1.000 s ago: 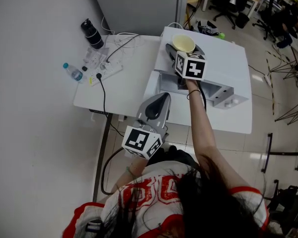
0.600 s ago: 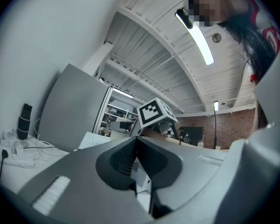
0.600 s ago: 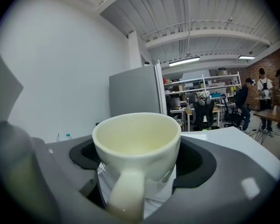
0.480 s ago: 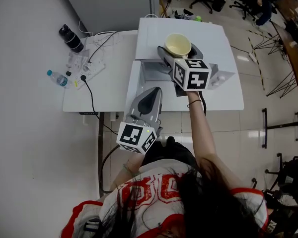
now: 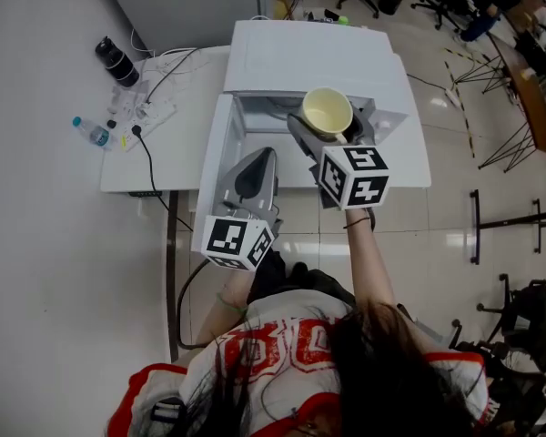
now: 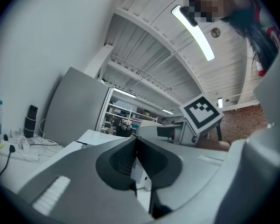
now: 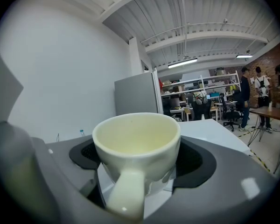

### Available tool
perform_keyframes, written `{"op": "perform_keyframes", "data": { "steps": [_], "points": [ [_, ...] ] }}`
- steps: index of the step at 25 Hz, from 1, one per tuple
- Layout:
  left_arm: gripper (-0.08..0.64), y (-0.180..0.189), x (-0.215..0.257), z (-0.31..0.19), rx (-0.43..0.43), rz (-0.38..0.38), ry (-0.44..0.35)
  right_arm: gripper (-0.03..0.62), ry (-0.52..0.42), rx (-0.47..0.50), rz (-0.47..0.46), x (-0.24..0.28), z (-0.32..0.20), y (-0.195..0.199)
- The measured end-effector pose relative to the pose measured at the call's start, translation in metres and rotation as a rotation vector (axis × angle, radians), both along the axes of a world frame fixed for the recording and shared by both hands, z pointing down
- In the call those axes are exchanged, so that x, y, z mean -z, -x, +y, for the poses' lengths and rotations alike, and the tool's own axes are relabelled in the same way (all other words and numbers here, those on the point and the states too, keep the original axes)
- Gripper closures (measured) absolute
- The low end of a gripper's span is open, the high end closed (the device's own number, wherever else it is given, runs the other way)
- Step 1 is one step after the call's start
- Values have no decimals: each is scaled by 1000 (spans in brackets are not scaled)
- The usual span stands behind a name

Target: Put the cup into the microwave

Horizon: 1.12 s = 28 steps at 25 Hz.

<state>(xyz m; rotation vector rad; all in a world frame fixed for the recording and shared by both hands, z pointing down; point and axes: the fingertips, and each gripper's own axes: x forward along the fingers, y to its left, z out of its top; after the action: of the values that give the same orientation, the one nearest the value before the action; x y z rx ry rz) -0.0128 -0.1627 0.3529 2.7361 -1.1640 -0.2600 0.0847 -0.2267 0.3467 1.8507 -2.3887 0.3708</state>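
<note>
A pale yellow cup [image 5: 327, 113] hangs upright in front of the white microwave [image 5: 318, 53], level with its open cavity [image 5: 264, 116]. My right gripper [image 5: 332, 122] is shut on the cup. In the right gripper view the cup [image 7: 137, 143] fills the gap between the jaws of the right gripper [image 7: 140, 160], handle towards the camera. The microwave door [image 5: 214, 153] stands swung out to the left. My left gripper [image 5: 253, 164] is beside that door, shut with nothing in it; in the left gripper view the left gripper [image 6: 136, 147] shows its pads meeting.
The white table [image 5: 155, 167] carries a power strip [image 5: 150, 116] with cables, a small water bottle [image 5: 91, 132] and a dark flask [image 5: 116, 62] at the left. A grey wall runs along the left. Office chairs and desks stand at the back right.
The right gripper has carried the cup from over the microwave's top back towards me, to in front of the open cavity. The left gripper has kept its place by the door.
</note>
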Motion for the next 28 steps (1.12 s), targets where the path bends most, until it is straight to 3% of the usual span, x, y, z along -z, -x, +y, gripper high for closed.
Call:
{"op": "perform_keyframes", "data": {
  "steps": [13,28],
  "points": [
    [571,-30,-3,37,63,-24,-15,137,76,51,-9,-68,49,-17],
    [571,-45,-33,37,46,-58,-30,137,122,46,40,-152,0,-16]
  ]
}}
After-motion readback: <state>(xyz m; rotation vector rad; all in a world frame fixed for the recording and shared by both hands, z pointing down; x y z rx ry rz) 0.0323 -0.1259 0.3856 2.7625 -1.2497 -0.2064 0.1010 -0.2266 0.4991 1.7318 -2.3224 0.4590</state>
